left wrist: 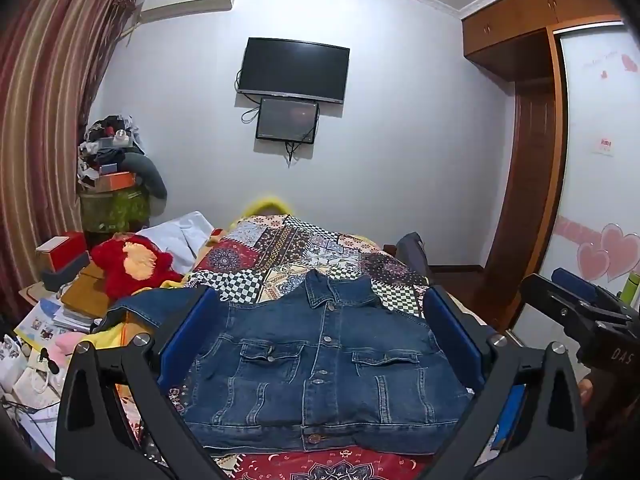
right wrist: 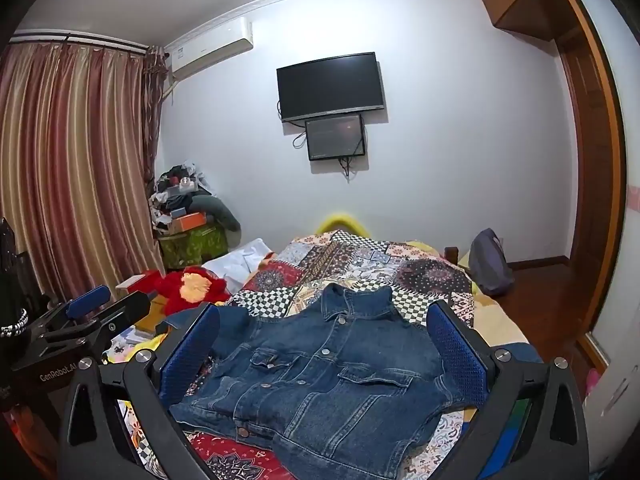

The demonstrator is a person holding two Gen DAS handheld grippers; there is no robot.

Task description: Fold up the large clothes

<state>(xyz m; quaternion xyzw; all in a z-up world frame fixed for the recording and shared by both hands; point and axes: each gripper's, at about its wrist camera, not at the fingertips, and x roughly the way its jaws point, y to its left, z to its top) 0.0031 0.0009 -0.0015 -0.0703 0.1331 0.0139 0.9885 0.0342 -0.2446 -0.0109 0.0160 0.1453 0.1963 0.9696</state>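
Two hand-held grippers are hovering over a denim jacket (left wrist: 320,364) lying button-side up on a patchwork bedspread (left wrist: 304,248).

The left gripper (left wrist: 320,344) and right gripper (right wrist: 324,356) are both standing with jaws wide apart, holding nothing; one jacket sleeve (left wrist: 140,308) is trailing out to the left. Folding well probably means starting with that sleeve, pinching it near the cuff and laying it flat across the chest before folding the body. Readable writing: "DAS" on the right gripper's body in the left view, "GenRobot.AI" on the left gripper's body in the right view.
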